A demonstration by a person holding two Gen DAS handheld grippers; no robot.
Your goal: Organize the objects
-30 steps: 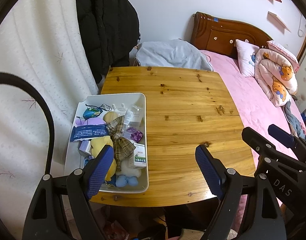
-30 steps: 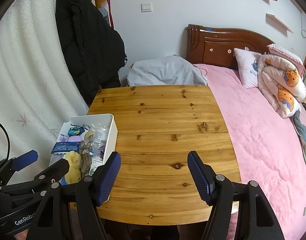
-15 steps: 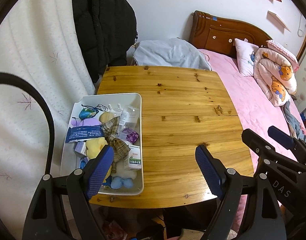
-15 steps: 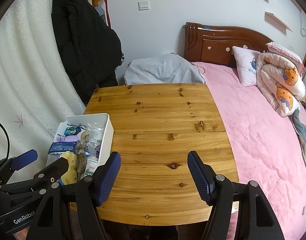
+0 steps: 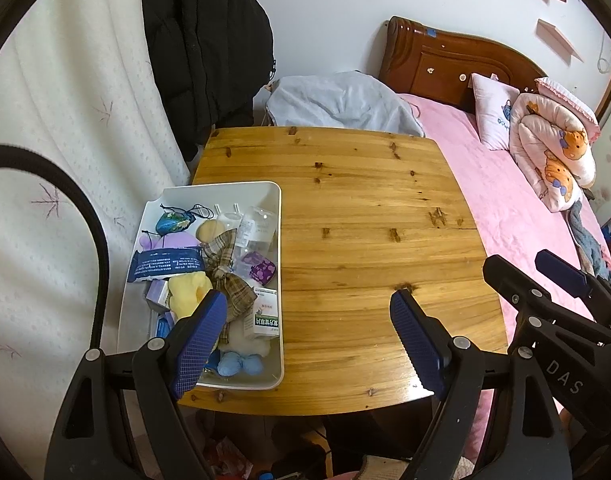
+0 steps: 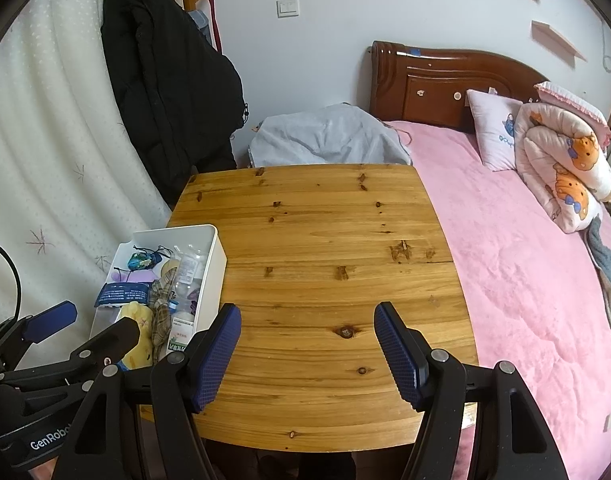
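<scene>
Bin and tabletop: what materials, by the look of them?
Bin: likely moulded plastic, white, smooth, slightly glossy; thin walls and rounded corners suggest it. Tabletop: wood planks, probably pine, with dark knots, visible grain and board seams; a warm sheen suggests varnish.

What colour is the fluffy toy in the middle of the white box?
Yellow. The fluffy toy in the white box shows best in the left wrist view.
</scene>
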